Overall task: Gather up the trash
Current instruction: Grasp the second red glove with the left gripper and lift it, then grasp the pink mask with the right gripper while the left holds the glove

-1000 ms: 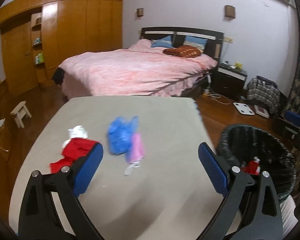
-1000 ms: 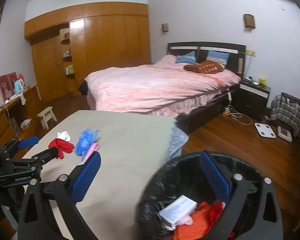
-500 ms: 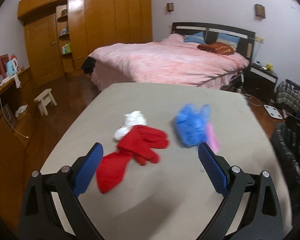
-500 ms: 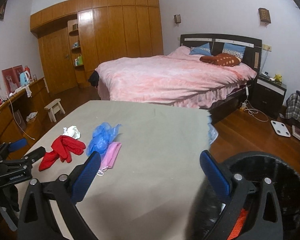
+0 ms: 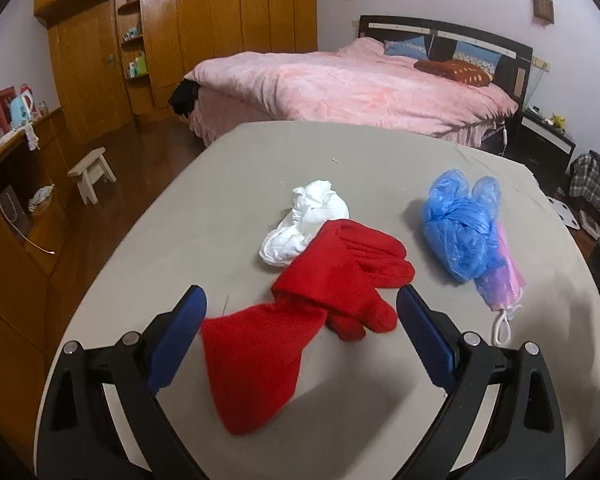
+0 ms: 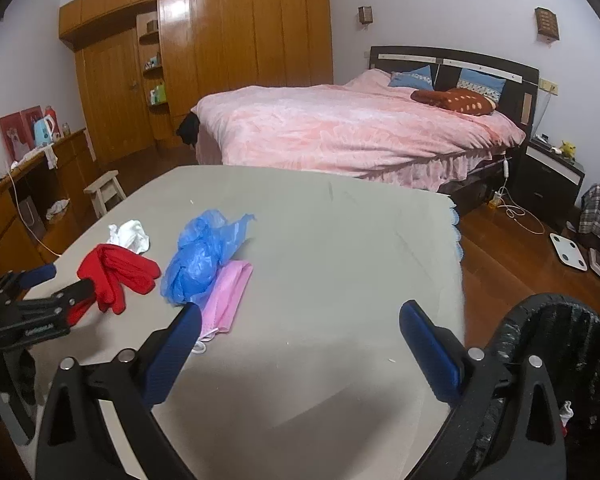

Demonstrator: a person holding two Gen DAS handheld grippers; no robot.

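We see only part of the bin [image 6: 556, 344], cut off at 4 o'clock in the right wrist view, its contents mostly hidden. The red glove [image 5: 308, 312] covers part of the white wad [image 5: 308, 220]. The bag [image 5: 460, 224] hides much of the pink mask [image 5: 504, 280].

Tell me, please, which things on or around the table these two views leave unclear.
- Trash bin, right wrist view: cut off by the frame edge and the right hand-held gripper; its contents are mostly hidden.
- Pink face mask, left wrist view: largely covered by the blue plastic bag.
- White crumpled item: tissue or plastic, cannot tell; partly under the red glove.
- Shelf items in the wardrobe: too small.
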